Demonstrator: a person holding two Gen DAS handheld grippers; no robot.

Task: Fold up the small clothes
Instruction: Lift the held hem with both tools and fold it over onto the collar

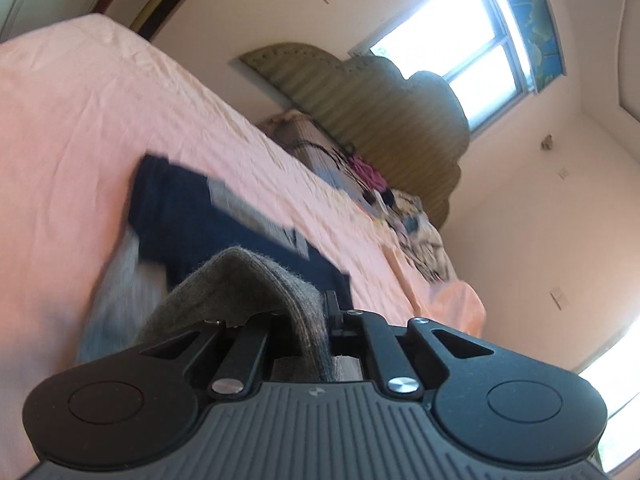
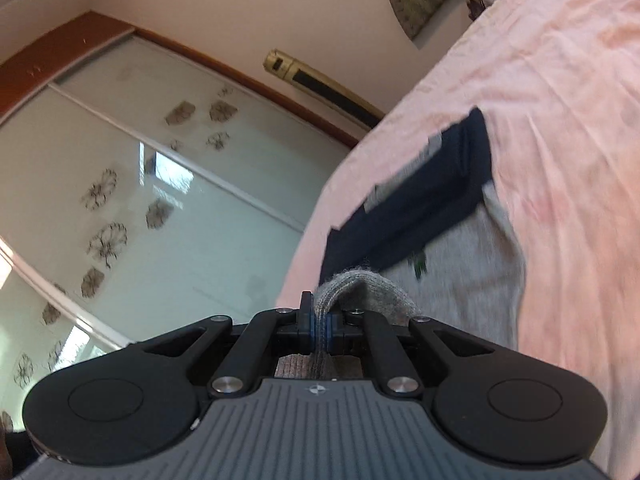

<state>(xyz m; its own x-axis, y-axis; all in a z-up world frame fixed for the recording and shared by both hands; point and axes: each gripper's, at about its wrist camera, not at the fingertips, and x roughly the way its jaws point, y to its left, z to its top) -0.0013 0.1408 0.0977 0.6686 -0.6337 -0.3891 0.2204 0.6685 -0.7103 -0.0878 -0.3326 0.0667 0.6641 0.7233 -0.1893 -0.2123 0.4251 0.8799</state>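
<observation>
A grey knitted garment [image 1: 256,292] is pinched in my left gripper [image 1: 326,312], which is shut on a fold of it close to the camera. My right gripper [image 2: 318,320] is shut on another part of the same grey knit [image 2: 368,292]. Beyond both lies a folded dark navy garment [image 1: 192,216] on the pink bed sheet [image 1: 80,100]; it also shows in the right wrist view [image 2: 432,192]. A light grey garment [image 2: 472,264] lies flat under and beside the navy one, and it shows blurred in the left wrist view [image 1: 116,300].
A pile of mixed clothes [image 1: 404,216] sits further along the bed near an olive padded headboard [image 1: 380,108]. A window [image 1: 472,40] is behind it. In the right wrist view a frosted sliding wardrobe door [image 2: 160,180] stands beyond the bed's edge.
</observation>
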